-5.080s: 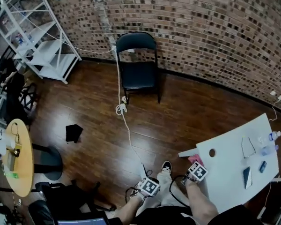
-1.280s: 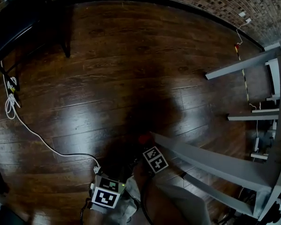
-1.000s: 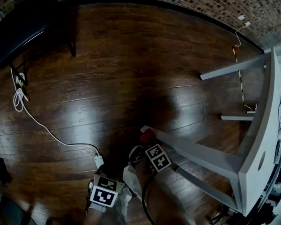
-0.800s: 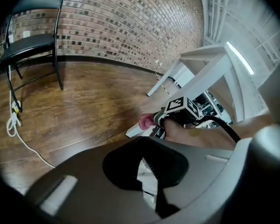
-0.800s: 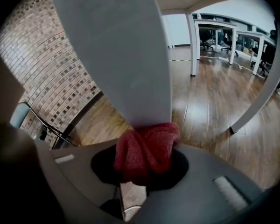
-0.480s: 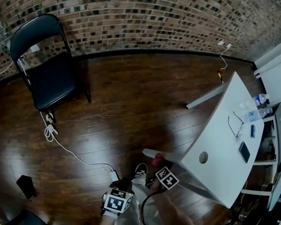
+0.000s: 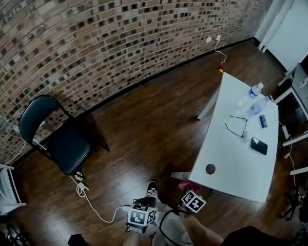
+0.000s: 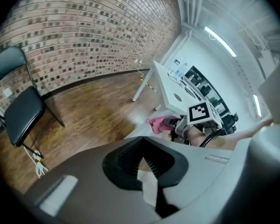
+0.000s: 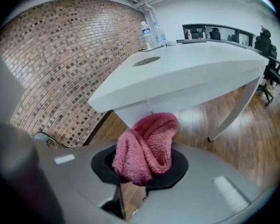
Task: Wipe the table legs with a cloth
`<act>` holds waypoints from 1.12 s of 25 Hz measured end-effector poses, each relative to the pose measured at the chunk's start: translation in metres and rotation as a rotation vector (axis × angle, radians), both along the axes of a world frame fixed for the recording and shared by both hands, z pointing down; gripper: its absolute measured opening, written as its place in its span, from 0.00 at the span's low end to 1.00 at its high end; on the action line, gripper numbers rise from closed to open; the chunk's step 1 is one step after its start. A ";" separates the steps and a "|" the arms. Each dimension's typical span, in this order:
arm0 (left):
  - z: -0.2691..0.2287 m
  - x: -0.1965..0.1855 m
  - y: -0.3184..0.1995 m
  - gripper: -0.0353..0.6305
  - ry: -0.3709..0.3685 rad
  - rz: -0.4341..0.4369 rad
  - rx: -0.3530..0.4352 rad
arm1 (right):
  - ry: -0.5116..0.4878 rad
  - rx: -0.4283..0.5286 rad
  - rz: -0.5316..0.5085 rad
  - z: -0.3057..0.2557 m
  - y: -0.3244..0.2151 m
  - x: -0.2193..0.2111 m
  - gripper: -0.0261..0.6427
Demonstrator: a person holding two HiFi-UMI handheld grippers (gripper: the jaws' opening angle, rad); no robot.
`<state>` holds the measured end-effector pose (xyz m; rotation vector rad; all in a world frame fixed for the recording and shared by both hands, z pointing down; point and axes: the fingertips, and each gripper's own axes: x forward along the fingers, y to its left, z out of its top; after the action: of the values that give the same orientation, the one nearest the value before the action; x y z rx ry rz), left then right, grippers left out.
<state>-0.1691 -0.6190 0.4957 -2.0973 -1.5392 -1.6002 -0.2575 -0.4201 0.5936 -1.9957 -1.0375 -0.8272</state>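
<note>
Seen from above, the person stands at the near corner of the white surface [image 7: 236, 137]. The right gripper [image 7: 188, 191] holds a pink cloth [image 7: 183, 184] just beside that corner, and the left gripper [image 7: 142, 208] hangs to its side over the floor. The cloth sits up by the top's edge rather than down along a leg, so I'd judge this a gap between strokes. The next move calls for stooping and pressing the cloth against a leg, perhaps the far leg [image 7: 207, 108], then running it along.

In the left gripper view, its jaws are drawn together with nothing between them.

In the right gripper view, the jaws are clamped partway on the cloth. It is a bunched, loopy terry wad bulging out above them. The near leg [image 9: 133, 115] stands right behind it; I can't tell whether they touch.
</note>
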 end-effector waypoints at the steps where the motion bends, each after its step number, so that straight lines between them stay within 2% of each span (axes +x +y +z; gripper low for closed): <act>1: -0.005 0.010 0.006 0.05 0.004 0.029 0.002 | 0.000 0.009 0.018 -0.002 -0.002 0.007 0.15; 4: -0.015 0.046 0.022 0.05 0.029 0.110 0.012 | -0.003 0.042 0.094 -0.004 0.000 0.035 0.15; 7: -0.013 0.081 0.031 0.05 0.063 0.200 0.057 | 0.006 0.053 0.151 -0.013 0.002 0.062 0.15; 10: -0.007 0.103 0.046 0.05 0.102 0.303 0.091 | 0.003 0.049 0.238 -0.020 0.006 0.069 0.15; 13: -0.004 0.114 0.063 0.05 0.123 0.399 0.081 | -0.010 0.054 0.342 -0.016 0.008 0.064 0.15; 19: 0.026 0.111 0.106 0.05 0.006 0.558 0.004 | -0.028 0.007 0.470 0.011 0.025 0.061 0.15; 22: 0.055 0.114 0.120 0.05 -0.047 0.646 -0.006 | -0.031 0.012 0.584 0.034 0.030 0.064 0.15; 25: 0.087 0.122 0.127 0.05 -0.074 0.736 -0.014 | -0.032 0.000 0.711 0.058 0.033 0.064 0.15; 28: 0.122 0.132 0.131 0.05 -0.073 0.802 -0.030 | -0.034 -0.020 0.791 0.089 0.042 0.063 0.15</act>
<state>-0.0374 -0.4876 0.6176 -1.1543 -2.0504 -1.3336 -0.1947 -0.3782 0.6828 -1.3841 -1.6848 -0.4101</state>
